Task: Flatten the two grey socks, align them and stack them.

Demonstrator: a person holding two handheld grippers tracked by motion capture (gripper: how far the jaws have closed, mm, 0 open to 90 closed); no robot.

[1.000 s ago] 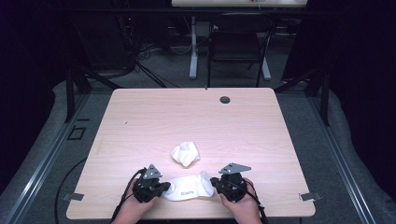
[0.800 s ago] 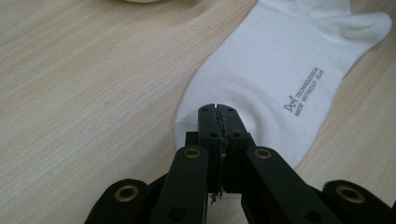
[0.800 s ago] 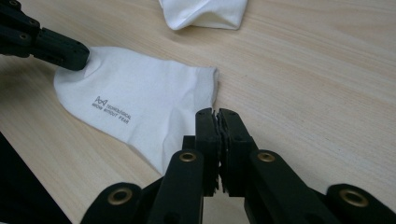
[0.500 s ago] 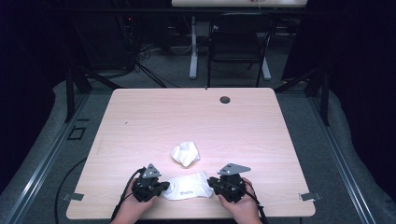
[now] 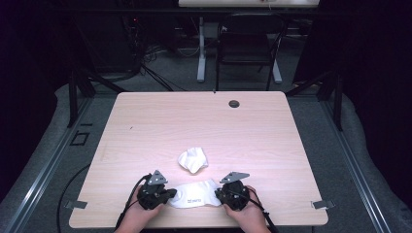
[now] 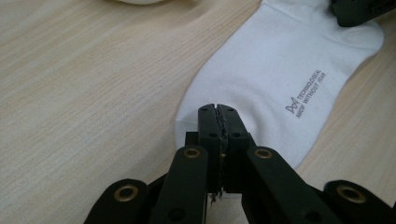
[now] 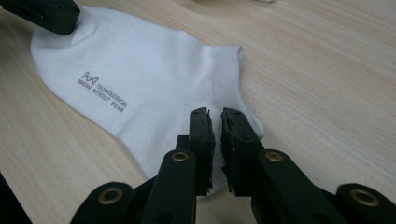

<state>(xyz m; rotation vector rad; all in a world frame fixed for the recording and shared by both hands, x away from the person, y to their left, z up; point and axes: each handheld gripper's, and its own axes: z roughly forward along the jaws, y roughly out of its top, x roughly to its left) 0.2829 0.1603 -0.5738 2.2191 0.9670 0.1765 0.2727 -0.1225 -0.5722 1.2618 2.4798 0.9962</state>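
Near the front edge of the table [image 5: 145,121], I've got a white sock [image 5: 195,195] lying flat btwn both tools. Left gripper [image 6: 217,110] is clamped on one end, jaws pressed together. Right gripper [image 7: 215,113] sits over the opposite end w/ a slim gap left. Crumpled sock [image 5: 193,159] lies just beyond.

— What colours sit before me?
— A white sock [image 6: 275,79] with small grey lettering, lying on the pale wood-grain table [image 5: 160,126].
— And my own jaws?
— Black, with brass-coloured rivets; a second white bundle [image 5: 193,159] lies beyond.
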